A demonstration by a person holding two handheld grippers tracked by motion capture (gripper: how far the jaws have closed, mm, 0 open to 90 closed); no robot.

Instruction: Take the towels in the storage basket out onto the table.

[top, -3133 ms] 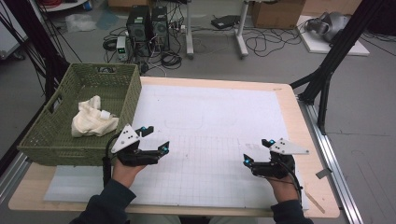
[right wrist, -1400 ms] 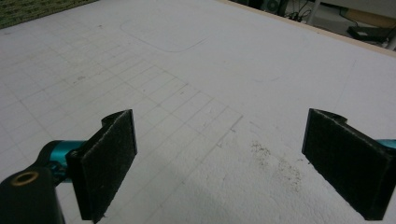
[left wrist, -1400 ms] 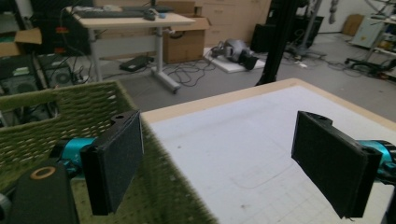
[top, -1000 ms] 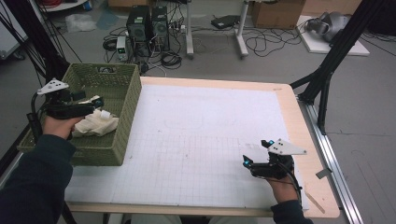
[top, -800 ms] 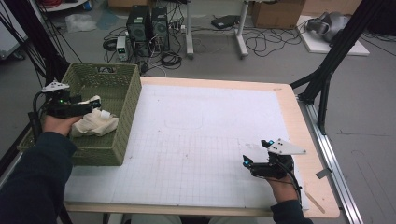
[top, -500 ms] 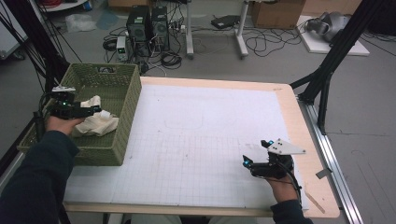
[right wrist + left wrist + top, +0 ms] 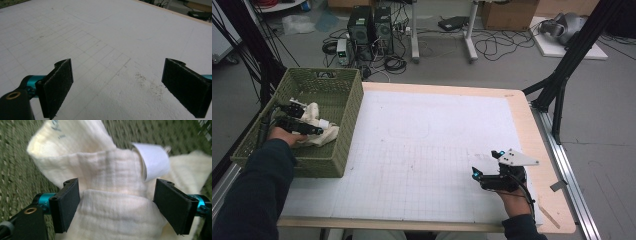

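Your left gripper (image 7: 116, 207) is closing its wide-apart jaws around the cream cloth (image 7: 110, 182) inside the green basket (image 7: 349, 107); be squeezing the thick fold fully before lifting it.

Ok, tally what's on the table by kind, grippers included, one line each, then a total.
Green woven basket: 1
Cream cloth with a white tag, lying in the basket: 1
Handheld grippers: 2, the left gripper with its fingers either side of a fold of the cloth, the right gripper open over the white grid mat
White grid mat: 1
Total: 5
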